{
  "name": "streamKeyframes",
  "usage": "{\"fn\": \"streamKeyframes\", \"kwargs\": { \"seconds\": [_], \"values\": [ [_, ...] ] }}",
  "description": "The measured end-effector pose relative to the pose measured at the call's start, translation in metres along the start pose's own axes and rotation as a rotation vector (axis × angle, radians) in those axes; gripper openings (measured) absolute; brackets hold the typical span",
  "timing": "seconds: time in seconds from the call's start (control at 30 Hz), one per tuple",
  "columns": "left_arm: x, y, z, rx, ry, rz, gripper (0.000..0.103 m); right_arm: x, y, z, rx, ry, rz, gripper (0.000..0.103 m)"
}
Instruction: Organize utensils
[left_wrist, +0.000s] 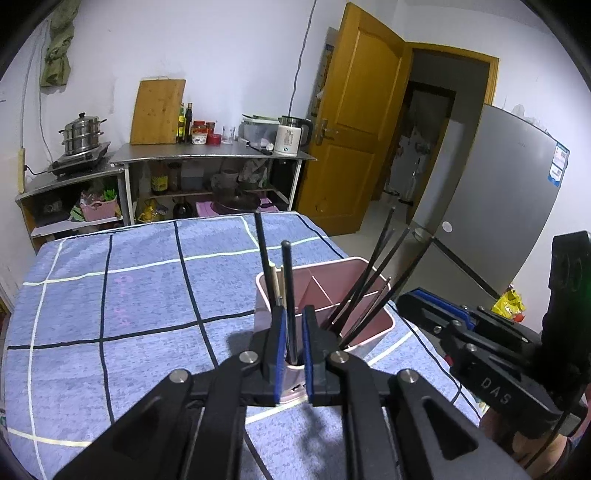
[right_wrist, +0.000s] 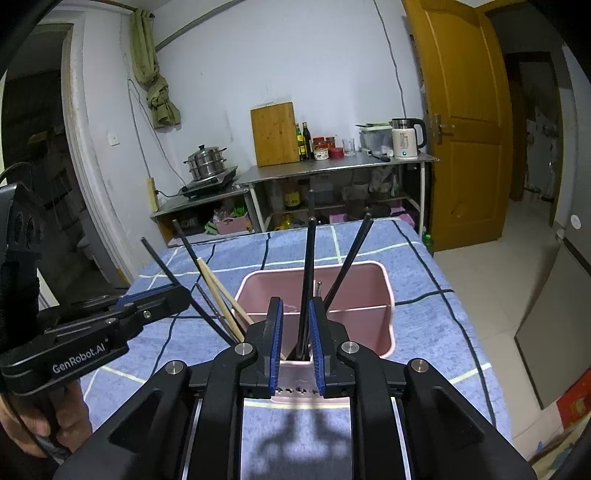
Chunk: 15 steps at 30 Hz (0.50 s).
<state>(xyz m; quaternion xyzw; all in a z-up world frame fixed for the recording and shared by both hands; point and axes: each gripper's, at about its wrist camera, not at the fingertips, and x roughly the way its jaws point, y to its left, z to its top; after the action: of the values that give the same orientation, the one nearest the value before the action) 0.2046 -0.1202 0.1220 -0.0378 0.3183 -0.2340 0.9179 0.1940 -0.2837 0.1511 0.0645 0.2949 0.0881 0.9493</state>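
On a blue checked tablecloth (left_wrist: 140, 280), a pink divided utensil holder (left_wrist: 373, 325) stands between two hand-held grippers. Seen from the left wrist camera, the left gripper (left_wrist: 294, 314) sits at 6 o'clock of the holder's near end, its blue-padded fingers (left_wrist: 281, 343) slightly apart. A black chopstick (left_wrist: 289, 295) rises upright in the gap between them, its foot in the holder; the pads do not visibly press on it. More black chopsticks (left_wrist: 373, 280) fan out toward 1 o'clock from the other compartment, and pale wooden chopsticks (left_wrist: 275, 284) lean just left of the gap.

From the right wrist camera, the right gripper (right_wrist: 296, 310) likewise faces the holder's near wall, fingers (right_wrist: 317, 332) narrowly parted. Another black chopstick (right_wrist: 308, 280) stands between them, closer to the right pad, with no clear contact. Wooden chopsticks (right_wrist: 221, 295) lean toward 10 o'clock beside the left gripper (right_wrist: 162, 299), held by a hand (right_wrist: 37, 424) at lower left.
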Motion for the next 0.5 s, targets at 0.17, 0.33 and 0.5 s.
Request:
{"fn": "streamKeyframes", "kwargs": {
  "seconds": [0.17,0.33,0.5],
  "values": [
    [-0.018,-0.002,-0.009,0.003,-0.023,-0.002,0.016,-0.020,0.004,-0.004,-0.004,-0.023,-0.008,0.015],
    [-0.031,-0.002,-0.028,0.015,-0.041,0.015,0.022,-0.039,0.010,-0.016,-0.019,-0.040,-0.020,0.017],
    [-0.040,-0.002,-0.051,0.009,-0.040,0.019,0.028,-0.053,0.020,-0.034,-0.041,-0.044,-0.015,0.018]
  ]
}}
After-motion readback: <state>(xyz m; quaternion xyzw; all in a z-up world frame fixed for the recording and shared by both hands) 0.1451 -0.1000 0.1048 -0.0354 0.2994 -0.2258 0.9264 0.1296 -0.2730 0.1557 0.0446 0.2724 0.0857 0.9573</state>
